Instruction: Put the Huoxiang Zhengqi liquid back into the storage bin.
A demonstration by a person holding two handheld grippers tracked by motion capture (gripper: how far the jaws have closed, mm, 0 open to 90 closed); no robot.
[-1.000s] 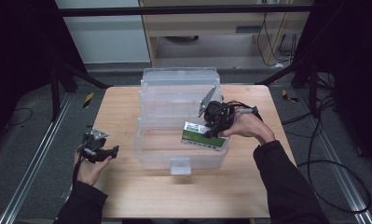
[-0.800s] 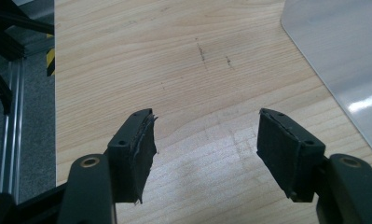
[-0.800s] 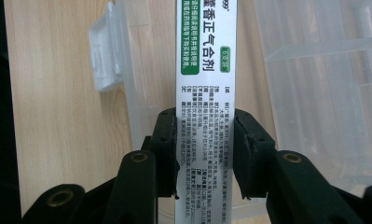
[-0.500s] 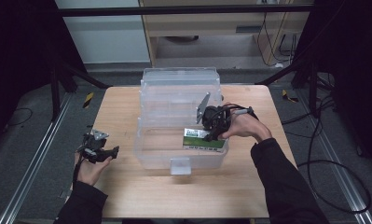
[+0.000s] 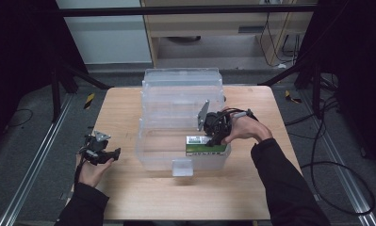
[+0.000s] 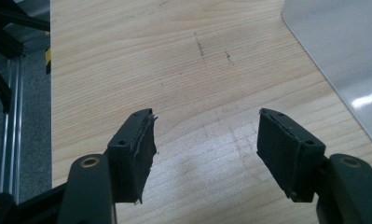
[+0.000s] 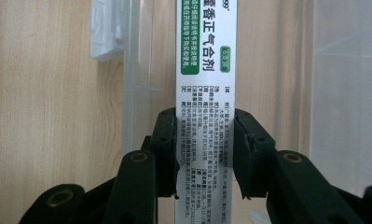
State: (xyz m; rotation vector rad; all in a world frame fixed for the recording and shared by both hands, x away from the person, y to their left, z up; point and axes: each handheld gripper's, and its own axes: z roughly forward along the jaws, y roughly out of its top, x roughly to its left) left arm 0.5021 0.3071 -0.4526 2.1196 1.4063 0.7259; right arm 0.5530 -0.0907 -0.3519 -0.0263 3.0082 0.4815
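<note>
Box (image 5: 205, 144), white and green, sits pinched between the right gripper's (image 5: 213, 139) jaws inside the clear bin (image 5: 152, 150); left gripper (image 5: 114, 153) rests spread over the table (image 5: 129, 101)

Light wooden table (image 5: 129, 108) on grey carpeted floor (image 5: 25, 141). Metal floor rails (image 5: 37, 160) run along both sides. Black frame struts (image 5: 77, 77) lean in from dark curtained flanks. Behind: pale wall panel (image 5: 105, 33), wooden cabinet (image 5: 214, 28) with open lower shelf. Black cables (image 5: 336, 155) loop at right. Yellow-black bits, possibly tape (image 5: 89, 100), on floor. Lighting dim.
</note>
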